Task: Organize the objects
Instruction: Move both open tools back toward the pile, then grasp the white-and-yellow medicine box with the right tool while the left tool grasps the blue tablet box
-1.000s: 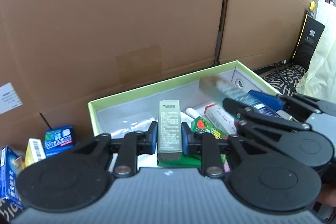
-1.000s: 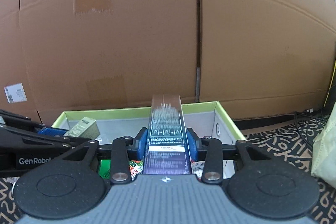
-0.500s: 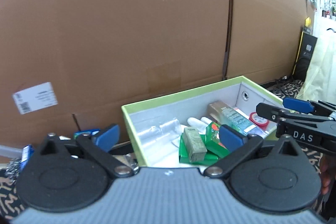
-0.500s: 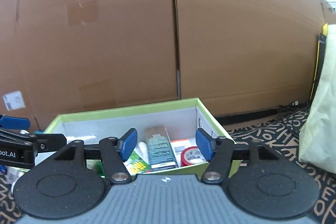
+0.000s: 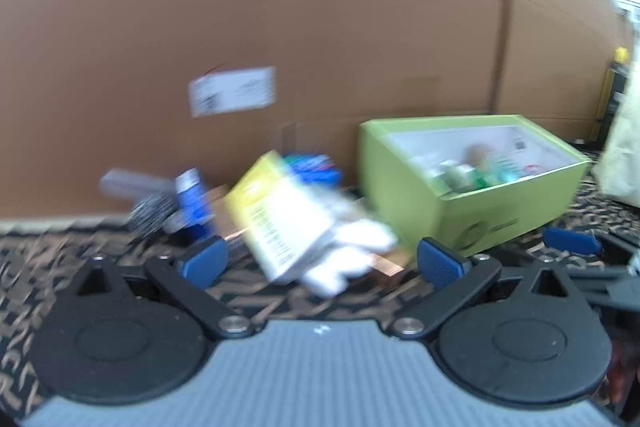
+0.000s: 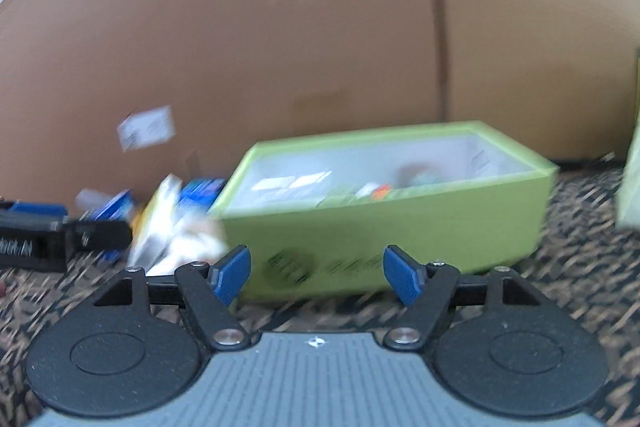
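Note:
A lime green box [image 5: 424,195] [image 6: 400,227] stands on the patterned floor and holds several small packages. Left of it lies a loose pile: a yellow and white carton [image 5: 280,215] [image 6: 156,227], a white glove [image 5: 352,251], blue packages [image 5: 312,167] [image 6: 200,191] and a metal scourer [image 5: 154,211]. My left gripper [image 5: 320,261] is open and empty, low over the floor in front of the carton and glove. My right gripper [image 6: 316,269] is open and empty, in front of the green box's near wall. Both views are motion-blurred.
A tall cardboard wall [image 5: 320,27] [image 6: 300,47] with a white label [image 5: 232,95] stands behind everything. A pale yellow bag [image 5: 624,147] sits at the right. The left gripper's finger [image 6: 48,239] shows at the right wrist view's left edge.
Both grippers let go of their packages into the green box, opened wide and pulled back and down. The left gripper swung left towards the loose pile.

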Demonstrator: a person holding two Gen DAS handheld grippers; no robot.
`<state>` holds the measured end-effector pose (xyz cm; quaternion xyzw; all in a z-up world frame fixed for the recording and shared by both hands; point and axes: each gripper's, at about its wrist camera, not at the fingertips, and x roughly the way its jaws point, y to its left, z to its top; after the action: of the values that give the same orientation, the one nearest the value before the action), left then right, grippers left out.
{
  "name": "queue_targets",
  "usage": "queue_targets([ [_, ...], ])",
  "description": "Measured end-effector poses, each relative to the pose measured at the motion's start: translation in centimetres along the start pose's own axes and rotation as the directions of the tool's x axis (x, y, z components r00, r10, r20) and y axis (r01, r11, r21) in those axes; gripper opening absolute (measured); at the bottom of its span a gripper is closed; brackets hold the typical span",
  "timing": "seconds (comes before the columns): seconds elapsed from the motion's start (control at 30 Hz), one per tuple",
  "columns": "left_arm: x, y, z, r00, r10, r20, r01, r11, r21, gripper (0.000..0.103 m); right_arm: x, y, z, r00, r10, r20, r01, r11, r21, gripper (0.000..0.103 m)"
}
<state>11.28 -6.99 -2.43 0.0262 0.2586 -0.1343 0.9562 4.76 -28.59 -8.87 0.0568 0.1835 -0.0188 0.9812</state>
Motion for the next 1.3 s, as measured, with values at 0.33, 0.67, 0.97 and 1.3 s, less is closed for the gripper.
queue_targets([
  [0.33, 3.4, 7.9, 0.8, 0.986, 0.153, -0.063, -0.161, 0.977, -0.138, 0.096, 0.3, 6.6, -2.2, 0.99, 0.105, -0.093, -0.113, 0.99, -0.081, 0.077],
  [0.67, 9.3, 11.3, 1.6, 0.974, 0.013, -0.225, -0.067, 0.971, -0.231, 0.016, 2.2, 10.9, -1.7, 0.992, 0.114, -0.06, -0.126, 0.954, -0.272, 0.077],
  [0.97, 1.6, 16.6, -4.1, 0.97, -0.085, -0.228, -0.008, 0.926, -0.378, 0.04, 9.1, 18.0, -1.5, 0.998, 0.035, -0.046, -0.055, 0.812, -0.581, 0.077],
  [1.3, 0.5, 14.6, -4.1, 0.975, 0.086, -0.203, -0.116, 0.983, -0.142, 0.087, 9.3, 17.7, -1.2, 0.995, 0.013, -0.095, -0.061, 0.851, -0.522, 0.069],
])
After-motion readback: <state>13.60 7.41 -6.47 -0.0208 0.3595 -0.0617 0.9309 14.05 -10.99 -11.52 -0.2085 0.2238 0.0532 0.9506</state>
